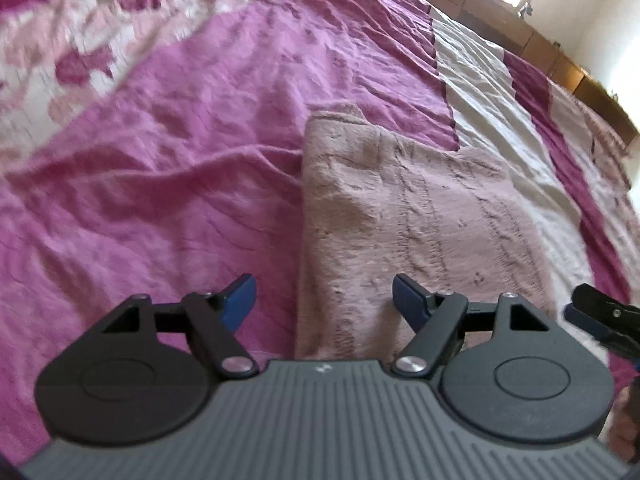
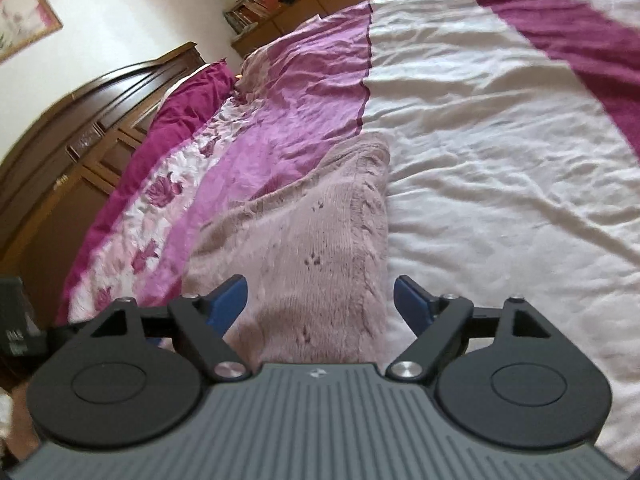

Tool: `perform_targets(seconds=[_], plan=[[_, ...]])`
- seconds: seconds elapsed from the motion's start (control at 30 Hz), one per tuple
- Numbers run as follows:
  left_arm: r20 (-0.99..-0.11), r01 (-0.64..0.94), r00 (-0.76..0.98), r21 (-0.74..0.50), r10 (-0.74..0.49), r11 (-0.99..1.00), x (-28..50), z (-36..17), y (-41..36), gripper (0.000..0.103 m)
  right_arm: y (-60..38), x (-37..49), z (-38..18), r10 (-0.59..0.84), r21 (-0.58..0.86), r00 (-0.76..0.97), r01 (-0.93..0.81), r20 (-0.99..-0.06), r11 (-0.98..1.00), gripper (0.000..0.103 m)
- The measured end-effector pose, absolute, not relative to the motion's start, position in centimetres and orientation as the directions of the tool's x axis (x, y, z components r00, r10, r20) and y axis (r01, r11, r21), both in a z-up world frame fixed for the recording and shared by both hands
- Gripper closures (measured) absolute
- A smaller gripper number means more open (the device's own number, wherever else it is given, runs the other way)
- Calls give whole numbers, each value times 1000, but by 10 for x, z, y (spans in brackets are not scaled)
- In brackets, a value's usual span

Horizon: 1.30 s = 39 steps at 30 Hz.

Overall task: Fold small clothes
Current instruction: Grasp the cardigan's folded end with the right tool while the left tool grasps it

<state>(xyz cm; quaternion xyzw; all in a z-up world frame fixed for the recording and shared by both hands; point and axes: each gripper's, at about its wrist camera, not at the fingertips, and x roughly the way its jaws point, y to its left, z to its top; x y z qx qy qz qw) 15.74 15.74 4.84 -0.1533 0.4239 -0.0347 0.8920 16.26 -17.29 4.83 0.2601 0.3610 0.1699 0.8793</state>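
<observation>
A dusty-pink knitted garment (image 1: 416, 216) lies folded flat on the bedspread, its long left edge running away from me. My left gripper (image 1: 324, 300) stands open just over the garment's near left edge; one blue pad is over the bedspread, the other over the knit. In the right wrist view the same garment (image 2: 312, 248) stretches ahead. My right gripper (image 2: 320, 300) is open above its near end, nothing between the pads. The right gripper's finger (image 1: 592, 312) shows at the right edge of the left wrist view.
The bedspread (image 1: 160, 184) has magenta, pink floral and white (image 2: 500, 168) bands and is wrinkled. A dark wooden headboard (image 2: 88, 128) and pillow (image 2: 188, 100) stand at the left; low wooden cabinets (image 1: 560, 52) line the far side.
</observation>
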Motion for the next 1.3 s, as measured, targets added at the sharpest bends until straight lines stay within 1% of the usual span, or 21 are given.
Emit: perform_targets(seconds=[0.1,0.33,0.53,0.77,1.0,1.17,1.23,1.27,1.3], plan=[[-746,-77,635,-319,-200,945,162,44,154,26,-175,180,40,523,618,648,-101,-554,780,17],[-755,-91,623,-330,-205,939,171,35,152,25,-165,206,14,553,636,583,-79,-595,768,17],[-752,-93,624,-340,-211,936,175,31,152,22,-162,216,1,591,673,563,-80,-579,736,17],[-747,-100,624,-366,-228,925,177,27,154,20,-157,221,-3,595,672,561,-89,-576,735,17],[-741,-98,628,-378,-238,920,177,26,155,20,-156,223,-6,599,677,562,-90,-571,730,17],[-728,-97,628,-424,-275,901,176,24,156,22,-153,225,-6,594,671,562,-90,-576,736,18],[-716,-79,632,-438,-294,895,176,24,154,29,-152,226,-5,591,668,561,-89,-579,739,22],[-710,-70,632,-452,-310,889,175,23,154,35,-152,226,-5,587,665,561,-85,-583,742,27],[-702,-64,629,-474,-333,878,175,21,155,45,-152,227,-5,583,662,561,-82,-587,745,28]])
